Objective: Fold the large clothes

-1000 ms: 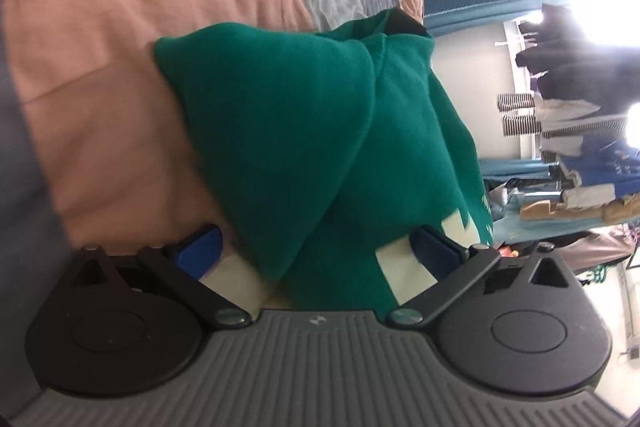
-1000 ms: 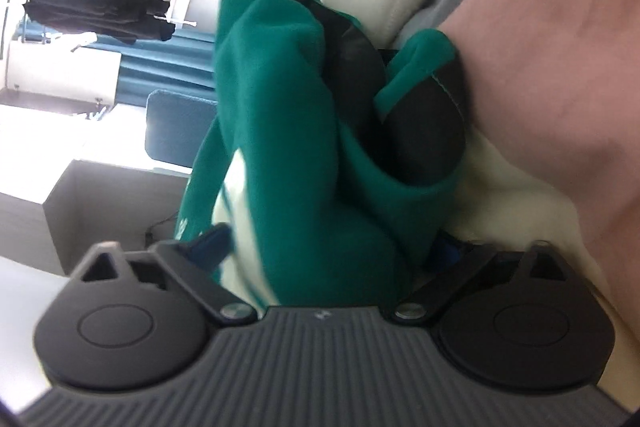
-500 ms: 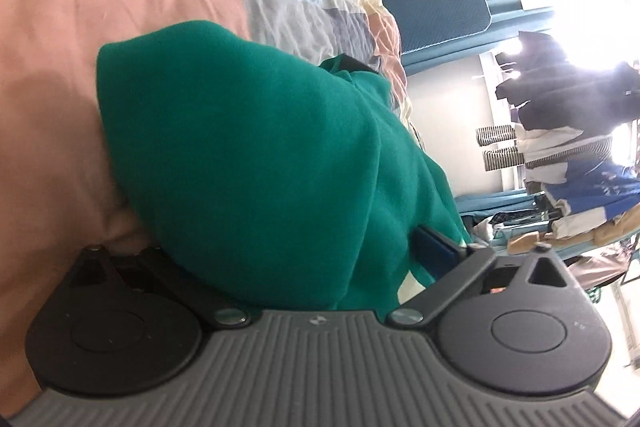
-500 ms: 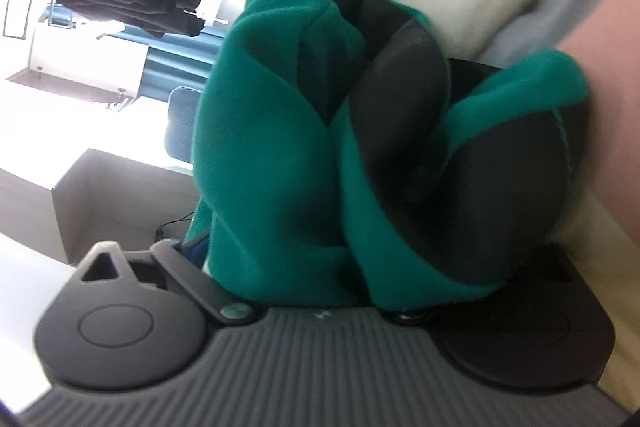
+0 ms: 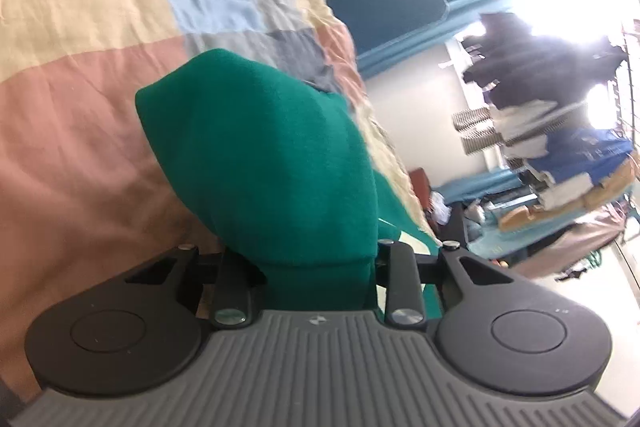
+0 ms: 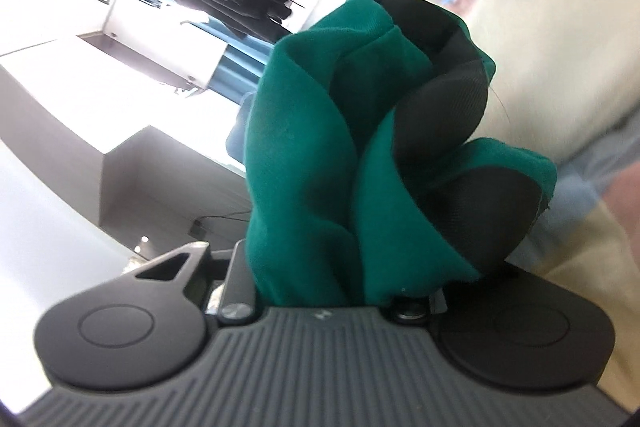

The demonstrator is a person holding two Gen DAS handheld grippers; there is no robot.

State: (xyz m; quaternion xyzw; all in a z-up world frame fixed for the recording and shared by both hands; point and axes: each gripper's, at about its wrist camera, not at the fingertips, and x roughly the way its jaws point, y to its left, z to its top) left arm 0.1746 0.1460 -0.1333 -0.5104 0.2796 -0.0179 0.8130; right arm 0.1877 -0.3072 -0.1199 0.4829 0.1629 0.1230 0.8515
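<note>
Patchwork quilt (image 5: 80,147) | green garment (image 5: 260,167) bunched in both just-closed grippers: left gripper (image 5: 316,267), right gripper (image 6: 332,287), seemingly clamped.

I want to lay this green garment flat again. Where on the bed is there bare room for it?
In the left wrist view the patchwork bedspread lies bare left of the green garment, on its pink and cream panels, and beyond it on the blue panel. Right of the bed is crowded: hanging clothes and clutter. Both the left gripper and right gripper are clamped on bunched fabric.
</note>
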